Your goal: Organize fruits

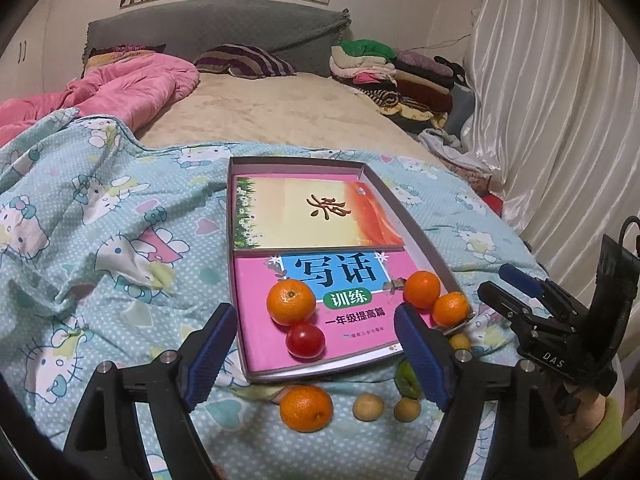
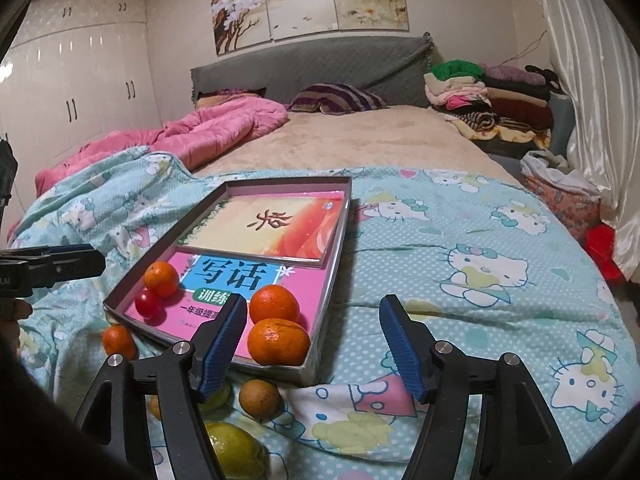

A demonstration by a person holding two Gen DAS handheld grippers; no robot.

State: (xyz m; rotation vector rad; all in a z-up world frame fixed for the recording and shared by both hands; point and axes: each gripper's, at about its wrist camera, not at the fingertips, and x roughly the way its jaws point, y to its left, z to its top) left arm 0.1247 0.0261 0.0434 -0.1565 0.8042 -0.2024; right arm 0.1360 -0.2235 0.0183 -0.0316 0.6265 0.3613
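A shallow cardboard box (image 1: 416,236) (image 2: 338,248) lies on the bed with two books in it. In its near end sit three oranges (image 1: 291,301) (image 1: 421,289) (image 1: 451,309) and a red tomato (image 1: 305,340) (image 2: 149,305). On the blanket in front of the box lie an orange (image 1: 306,408) (image 2: 119,342), small brown fruits (image 1: 368,407) (image 1: 407,409) (image 2: 259,398) and green fruits (image 1: 406,380) (image 2: 236,450). My left gripper (image 1: 320,356) is open and empty above the box's near edge. My right gripper (image 2: 314,348) is open and empty over the box's near right corner; it also shows in the left wrist view (image 1: 504,284).
The Hello Kitty blanket (image 2: 480,280) covers the near bed. A pink quilt (image 1: 132,80) lies far left, a striped pillow (image 1: 244,60) at the headboard, folded clothes (image 1: 400,76) at the far right. A white curtain (image 1: 560,100) hangs on the right.
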